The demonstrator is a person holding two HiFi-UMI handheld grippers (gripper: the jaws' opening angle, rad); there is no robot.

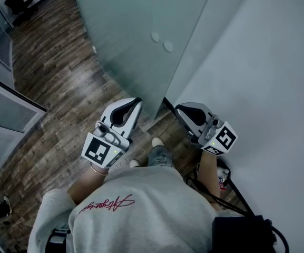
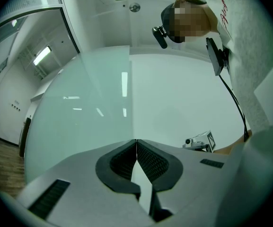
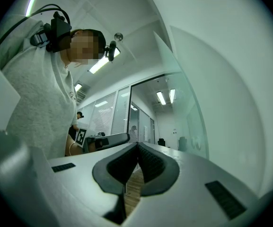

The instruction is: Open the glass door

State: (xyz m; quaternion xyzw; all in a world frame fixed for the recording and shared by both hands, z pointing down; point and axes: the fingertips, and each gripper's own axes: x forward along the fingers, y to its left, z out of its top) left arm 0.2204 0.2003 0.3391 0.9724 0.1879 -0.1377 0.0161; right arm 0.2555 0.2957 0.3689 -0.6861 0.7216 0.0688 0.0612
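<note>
The right gripper (image 3: 137, 148) is seen with its 2 jaws closed tip to tip, nothing caught between them. Wooden floor (image 3: 135, 187) is glimpsed through the gap behind the tips. At right, the frosted glass door (image 3: 193, 112) is seen at a steep angle beside a white wall (image 3: 250, 93); a faint blur on the door may be its knobs. At left, a person (image 3: 37, 93) in a grey sweatshirt is shown, with the left gripper (image 3: 124, 137) alongside. Beyond, a corridor of partitions (image 3: 109, 115) with blinds is lit by 2 ceiling lights (image 3: 161, 97).
</note>
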